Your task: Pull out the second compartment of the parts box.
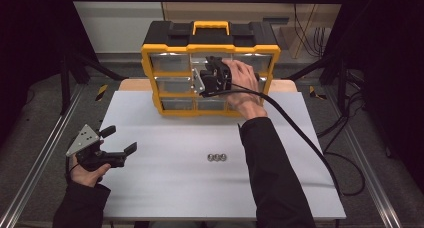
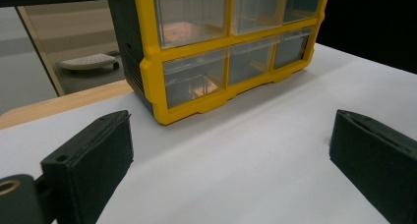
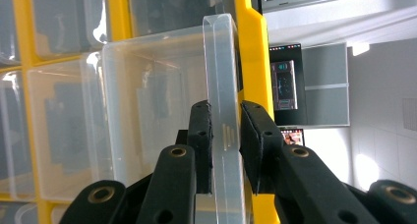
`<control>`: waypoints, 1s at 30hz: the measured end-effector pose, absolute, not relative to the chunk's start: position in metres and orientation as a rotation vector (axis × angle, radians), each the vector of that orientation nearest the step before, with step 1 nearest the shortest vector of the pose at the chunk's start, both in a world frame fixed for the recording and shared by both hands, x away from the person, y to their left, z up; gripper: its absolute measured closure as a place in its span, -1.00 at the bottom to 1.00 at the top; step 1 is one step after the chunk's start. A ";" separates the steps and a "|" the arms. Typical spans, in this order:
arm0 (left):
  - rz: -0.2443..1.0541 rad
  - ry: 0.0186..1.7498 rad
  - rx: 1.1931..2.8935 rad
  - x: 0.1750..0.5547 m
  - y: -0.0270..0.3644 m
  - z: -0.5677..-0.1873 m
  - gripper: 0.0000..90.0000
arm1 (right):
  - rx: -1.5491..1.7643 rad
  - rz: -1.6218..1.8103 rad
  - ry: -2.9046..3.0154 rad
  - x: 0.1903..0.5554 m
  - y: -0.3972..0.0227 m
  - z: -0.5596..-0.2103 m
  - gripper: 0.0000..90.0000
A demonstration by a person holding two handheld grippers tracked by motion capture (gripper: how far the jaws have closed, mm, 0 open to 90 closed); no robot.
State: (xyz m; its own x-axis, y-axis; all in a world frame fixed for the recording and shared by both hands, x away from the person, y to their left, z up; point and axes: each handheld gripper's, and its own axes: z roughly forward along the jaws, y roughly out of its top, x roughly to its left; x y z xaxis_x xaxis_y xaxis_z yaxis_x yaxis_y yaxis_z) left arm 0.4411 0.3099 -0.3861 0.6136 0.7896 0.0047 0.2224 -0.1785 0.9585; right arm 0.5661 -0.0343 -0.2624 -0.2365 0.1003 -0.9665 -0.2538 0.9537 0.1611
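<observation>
A: From the high view, where does the work stand?

B: The right gripper (image 1: 216, 74) is up against the front of the yellow drawer cabinet (image 1: 210, 50) at the far edge of the table (image 1: 165, 188), in its top row. The left gripper (image 1: 116, 140) rests well apart, near the table's left edge, and three small metal pieces (image 1: 217, 157) lie between the person and the cabinet.

A: And the left gripper view?

B: Jaws wide apart, nothing between them, only bare table ahead and the cabinet (image 2: 147, 76) beyond.

A: The right gripper view?

B: That one settles it. The right gripper (image 3: 226, 135) is clamped on the front lip of a clear drawer (image 3: 223, 76), one pad (image 3: 202, 135) on each side of the thin wall (the camera is rolled, so the lip runs upright in the picture). The drawer already stands proud of the yellow frame.

A: So the pull goes which way?

B: I'd judge straight back toward the person, along the drawer's length, with the right hand alone; the high view hides the grip behind the hand.
</observation>
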 end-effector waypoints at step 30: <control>0.638 0.827 1.725 0.440 0.307 -0.385 -0.95 | -0.149 0.347 1.844 0.512 -0.039 -0.254 0.68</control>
State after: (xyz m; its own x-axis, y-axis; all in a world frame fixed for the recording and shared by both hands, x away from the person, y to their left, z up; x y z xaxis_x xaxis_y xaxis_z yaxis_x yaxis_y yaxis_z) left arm 0.4397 0.3067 -0.3849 0.6161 0.7875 0.0168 0.2167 -0.1899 0.9576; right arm 0.5123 -0.0392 -0.2536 -0.2983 0.0742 -0.9516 -0.2762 0.9476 0.1605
